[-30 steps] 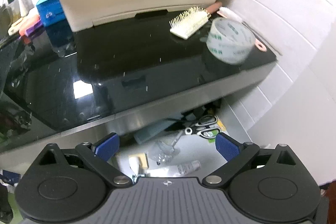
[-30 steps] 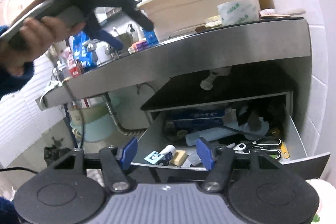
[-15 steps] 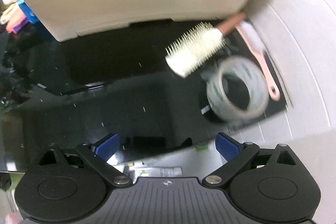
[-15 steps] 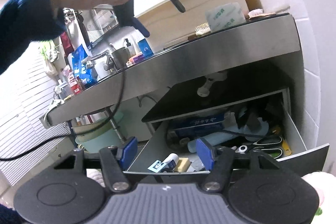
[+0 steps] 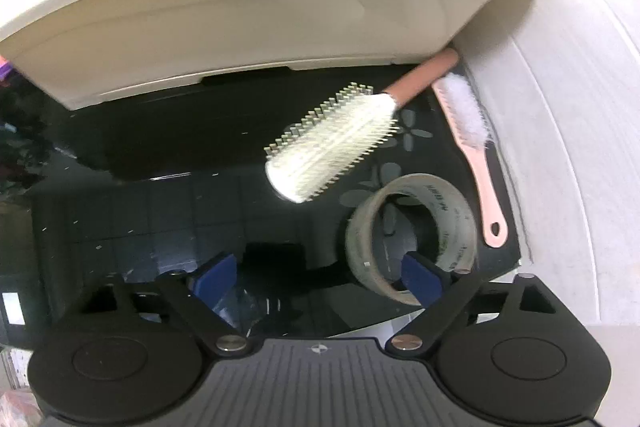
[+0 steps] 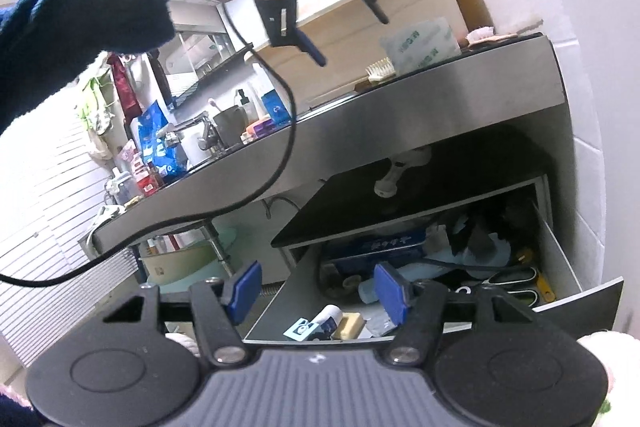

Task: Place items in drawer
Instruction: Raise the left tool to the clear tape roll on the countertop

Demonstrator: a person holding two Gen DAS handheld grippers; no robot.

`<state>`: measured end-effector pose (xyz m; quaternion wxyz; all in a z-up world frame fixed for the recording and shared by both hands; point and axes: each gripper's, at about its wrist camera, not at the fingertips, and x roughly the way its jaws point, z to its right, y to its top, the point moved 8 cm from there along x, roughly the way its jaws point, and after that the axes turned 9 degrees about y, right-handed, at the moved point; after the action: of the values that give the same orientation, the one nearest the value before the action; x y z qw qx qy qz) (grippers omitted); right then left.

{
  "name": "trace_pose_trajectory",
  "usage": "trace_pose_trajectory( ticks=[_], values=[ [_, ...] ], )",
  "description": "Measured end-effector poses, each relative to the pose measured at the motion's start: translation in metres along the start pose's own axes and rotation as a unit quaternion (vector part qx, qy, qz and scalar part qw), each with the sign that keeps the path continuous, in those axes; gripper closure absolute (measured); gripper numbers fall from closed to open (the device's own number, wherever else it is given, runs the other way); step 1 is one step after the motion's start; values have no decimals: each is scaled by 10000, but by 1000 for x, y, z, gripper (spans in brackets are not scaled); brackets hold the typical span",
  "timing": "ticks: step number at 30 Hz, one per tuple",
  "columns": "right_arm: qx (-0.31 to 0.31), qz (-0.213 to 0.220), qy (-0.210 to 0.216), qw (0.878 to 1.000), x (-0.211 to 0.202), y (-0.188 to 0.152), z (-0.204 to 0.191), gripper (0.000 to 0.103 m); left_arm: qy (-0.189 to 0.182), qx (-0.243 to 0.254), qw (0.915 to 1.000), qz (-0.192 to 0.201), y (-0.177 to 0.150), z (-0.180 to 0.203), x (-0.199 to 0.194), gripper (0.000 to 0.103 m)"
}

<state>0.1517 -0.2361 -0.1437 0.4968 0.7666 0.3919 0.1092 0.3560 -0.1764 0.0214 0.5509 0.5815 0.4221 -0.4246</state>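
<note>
Evidently a pick is being set up: the left gripper (image 5: 318, 277) is held with its fingers spread over the black counter (image 5: 160, 211), the right-hand blue pad just at the tape roll (image 5: 412, 235) near the counter's front right corner. A hairbrush (image 5: 332, 147) and a pink brush (image 5: 472, 143) lie toward the back right corner. The right gripper (image 6: 318, 293), likewise spread and empty, is held before the open drawer (image 6: 580, 267). Next, one item must be straddled and pinched.
</note>
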Motion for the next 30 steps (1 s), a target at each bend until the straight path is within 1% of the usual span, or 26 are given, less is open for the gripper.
trace_pose_trajectory(
  ticks=[1, 3, 4, 6, 8, 10, 12, 14, 17, 19, 21, 23, 24, 25, 26, 30],
  values=[
    [-17, -6, 21, 10000, 0, 0, -1, 41, 13, -32, 10000, -23, 1, 1, 2, 14],
    [-47, 31, 11, 10000, -1, 2, -2, 41, 35, -83, 9999, -99, 1, 2, 6, 22],
    [-52, 48, 11, 10000, -2, 3, -2, 41, 78, -72, 9998, -144, 1, 4, 9, 25],
    [-39, 104, -12, 9999, -5, 5, -1, 41, 167, -49, 9996, -226, 2, 6, 15, 37],
    [-17, 132, -21, 9999, -5, 6, 0, 41, 243, 7, 9993, -268, 2, 9, 19, 44],
    [1, 146, -16, 9999, -6, 6, 0, 41, 330, 82, 9990, -293, 2, 14, 22, 47],
    [16, 146, 3, 9999, -5, 6, 0, 41, 443, 137, 9984, -313, 3, 18, 26, 56],
    [11, 141, 12, 9999, -5, 5, -1, 41, 489, 138, 9981, -358, 3, 20, 30, 59],
    [12, 153, 27, 9999, -5, 6, -1, 41, 517, 60, 9978, -415, 4, 22, 34, 59],
    [22, 164, 32, 9999, -5, 7, -1, 41, 555, -41, 9975, -436, 5, 22, 35, 62],
    [31, 174, 38, 9998, -4, 7, 0, 41, 596, -61, 9971, -470, 6, 22, 37, 73],
    [19, 190, 49, 9998, -4, 7, -1, 41, 595, -73, 9970, -492, 6, 23, 39, 79],
    [23, 190, 53, 9998, -4, 6, -2, 41, 583, -77, 9970, -500, 7, 24, 40, 84],
    [31, 192, 54, 9998, -4, 6, -1, 41, 581, -74, 9970, -502, 7, 25, 41, 87],
    [39, 193, 55, 9998, -4, 6, -1, 41, 598, -57, 9970, -489, 7, 26, 41, 90],
    [70, 198, 60, 9998, -4, 5, 0, 41, 668, 9, 9968, -436, 7, 29, 44, 93]
  ],
)
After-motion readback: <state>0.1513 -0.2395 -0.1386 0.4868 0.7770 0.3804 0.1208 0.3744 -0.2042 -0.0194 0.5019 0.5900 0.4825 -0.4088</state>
